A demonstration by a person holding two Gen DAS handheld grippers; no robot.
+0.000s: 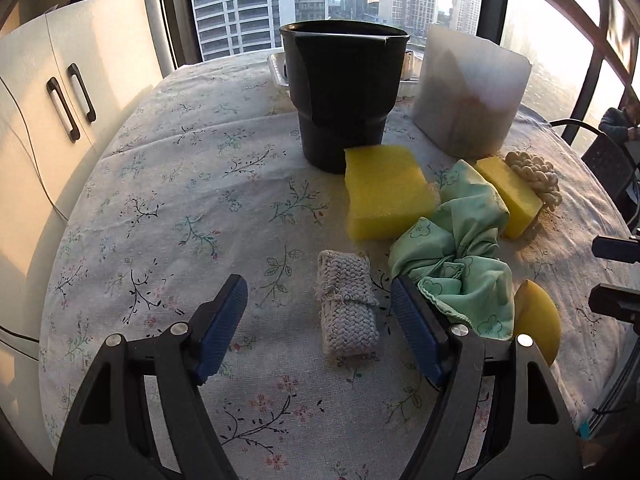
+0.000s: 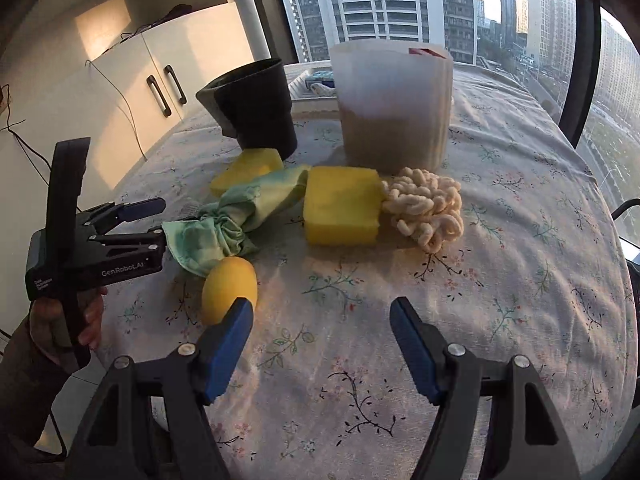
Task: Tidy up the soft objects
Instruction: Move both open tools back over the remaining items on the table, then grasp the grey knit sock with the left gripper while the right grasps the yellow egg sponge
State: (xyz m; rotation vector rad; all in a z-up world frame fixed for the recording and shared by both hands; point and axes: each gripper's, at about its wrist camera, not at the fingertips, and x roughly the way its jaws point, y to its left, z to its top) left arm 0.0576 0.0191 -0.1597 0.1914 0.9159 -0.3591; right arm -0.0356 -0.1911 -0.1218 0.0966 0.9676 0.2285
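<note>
A folded grey knitted cloth (image 1: 347,308) lies on the flowered tablecloth between the fingers of my left gripper (image 1: 319,280), which is open; neither blue pad touches it. Beyond it are a big yellow sponge (image 1: 384,196), a crumpled green cloth (image 1: 460,248), a second yellow sponge (image 1: 508,192), a cream loopy pad (image 1: 534,176) and a round yellow piece (image 1: 536,320). My right gripper (image 2: 322,304) is open over bare tablecloth, its left finger just in front of that round yellow piece (image 2: 228,288). The left gripper (image 2: 158,220) shows from the side, beside the green cloth (image 2: 240,212).
A black bucket (image 1: 344,92) and a translucent white container (image 1: 472,92) stand behind the soft things, with a tray (image 2: 308,88) behind them. White cabinets (image 1: 60,100) stand left of the table. A person sits far right by the window (image 1: 620,120).
</note>
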